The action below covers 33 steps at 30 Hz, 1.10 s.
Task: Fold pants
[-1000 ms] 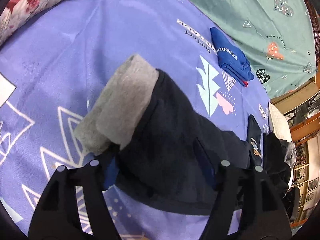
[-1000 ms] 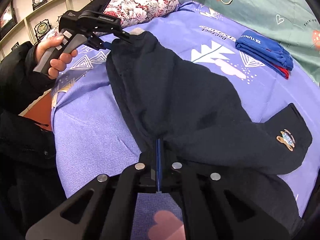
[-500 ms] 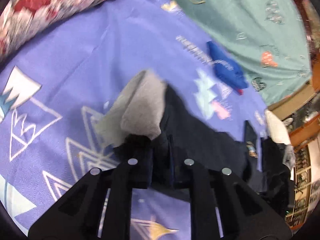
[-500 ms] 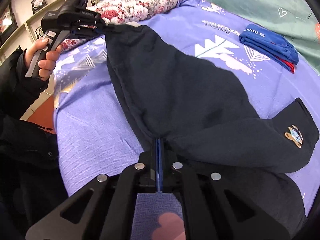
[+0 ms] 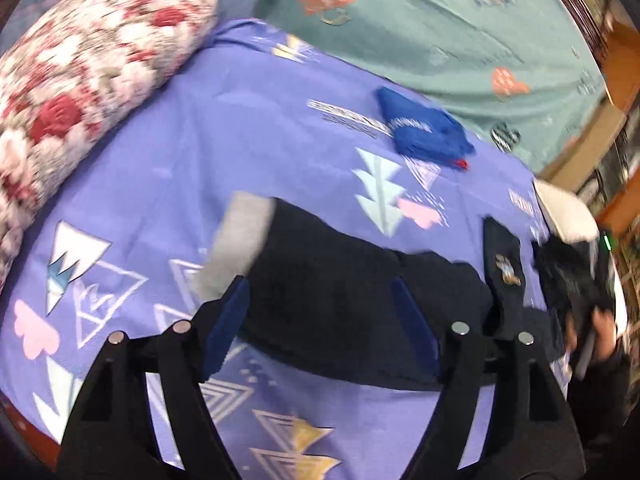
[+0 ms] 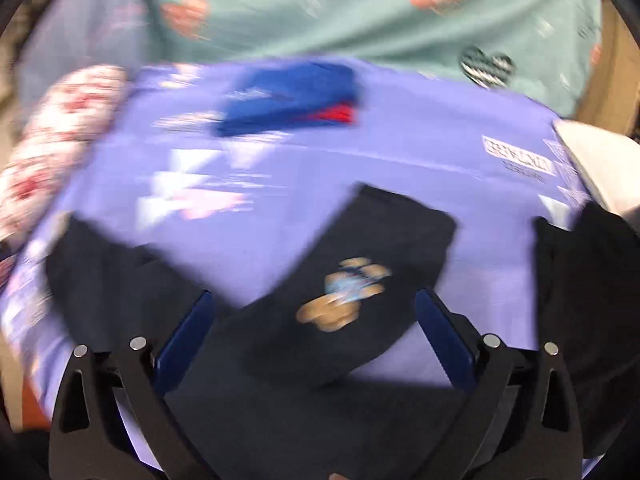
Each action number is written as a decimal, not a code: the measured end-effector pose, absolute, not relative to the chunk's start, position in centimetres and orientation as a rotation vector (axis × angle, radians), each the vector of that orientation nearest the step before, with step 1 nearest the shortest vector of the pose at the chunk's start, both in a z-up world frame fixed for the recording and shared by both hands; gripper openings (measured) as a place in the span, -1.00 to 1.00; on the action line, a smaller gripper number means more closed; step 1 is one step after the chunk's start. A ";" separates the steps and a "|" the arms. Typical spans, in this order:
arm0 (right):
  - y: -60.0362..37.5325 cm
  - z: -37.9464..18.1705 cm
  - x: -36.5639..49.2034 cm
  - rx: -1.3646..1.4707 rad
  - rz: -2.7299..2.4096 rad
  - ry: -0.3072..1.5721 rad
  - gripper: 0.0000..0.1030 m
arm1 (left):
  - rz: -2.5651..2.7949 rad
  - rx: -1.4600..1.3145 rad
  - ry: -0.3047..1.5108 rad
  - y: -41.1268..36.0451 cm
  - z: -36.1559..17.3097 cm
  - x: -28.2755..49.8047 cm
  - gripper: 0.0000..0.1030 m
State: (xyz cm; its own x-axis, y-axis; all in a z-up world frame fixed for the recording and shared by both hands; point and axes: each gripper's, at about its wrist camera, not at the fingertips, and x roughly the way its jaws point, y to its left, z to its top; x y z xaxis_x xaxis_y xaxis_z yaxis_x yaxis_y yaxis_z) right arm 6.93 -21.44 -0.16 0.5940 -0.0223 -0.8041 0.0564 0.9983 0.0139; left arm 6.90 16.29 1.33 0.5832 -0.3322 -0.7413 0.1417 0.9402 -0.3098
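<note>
While both the left gripper [image 5: 320, 320] and right gripper [image 6: 314, 336] hover with jaws wide, the dark pants [image 5: 340, 304] lie just before them, their bear patch [image 6: 344, 294] and nearby bedsheet [image 5: 240, 140] lettering too blurred to read.

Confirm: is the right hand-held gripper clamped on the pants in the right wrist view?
No: the right hand-held gripper has its jaws spread wide, and the dark pants lie loose on the purple sheet.

The left gripper [image 5: 320, 312] hangs over the purple bedsheet [image 5: 240, 140], its jaws spread wide with nothing between them. Dark pants [image 5: 340, 292] lie flat near the sheet's front edge, a grey lining [image 5: 240, 240] showing at their left end. A folded blue garment [image 5: 424, 132] sits toward the far edge, a floral pillow [image 5: 80, 72] at the far left corner.
</note>
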 end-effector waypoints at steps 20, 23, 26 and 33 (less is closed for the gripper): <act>-31.7 -1.9 -3.0 0.323 -0.149 0.803 -0.90 | -0.380 -0.188 1.044 12.4 -6.3 8.2 0.50; -33.7 -3.6 -8.8 0.445 -0.143 0.753 -0.90 | -0.392 -0.214 1.040 12.7 -6.3 8.2 0.50; -34.6 -5.8 -11.6 0.566 -0.130 0.739 -0.88 | -0.396 -0.204 1.045 12.6 -6.2 8.2 0.50; -35.7 -6.2 -14.2 0.696 -0.204 0.742 0.12 | -0.399 -0.212 1.044 13.0 -6.0 7.8 0.50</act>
